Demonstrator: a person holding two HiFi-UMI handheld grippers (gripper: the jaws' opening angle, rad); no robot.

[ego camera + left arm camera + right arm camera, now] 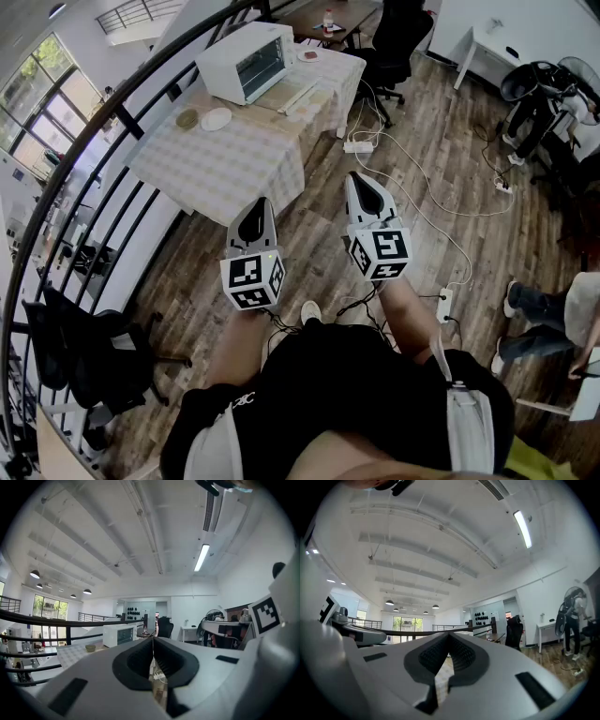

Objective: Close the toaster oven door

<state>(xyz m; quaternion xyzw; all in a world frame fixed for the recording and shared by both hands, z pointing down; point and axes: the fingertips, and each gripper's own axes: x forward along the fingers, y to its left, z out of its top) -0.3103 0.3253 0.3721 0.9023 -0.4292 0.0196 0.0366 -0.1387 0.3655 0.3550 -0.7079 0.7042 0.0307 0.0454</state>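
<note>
The white toaster oven (246,61) stands on the far end of a table with a checkered cloth (225,164), its glass front turned to the right; I cannot tell how its door stands. It also shows small and far off in the left gripper view, where the toaster oven (119,634) sits behind the railing. Both grippers hang over the wooden floor, well short of the table. My left gripper (260,202) is shut with nothing in it, its jaws meeting along one line (153,641). My right gripper (354,178) (448,638) is also shut and empty.
A small bowl (187,119) and a white plate (216,119) lie on the cloth, a flat pale board (300,94) before the oven. A power strip with cables (359,145) lies on the floor past the table. A black railing (112,141) runs along the left. Office chairs (394,42) stand behind.
</note>
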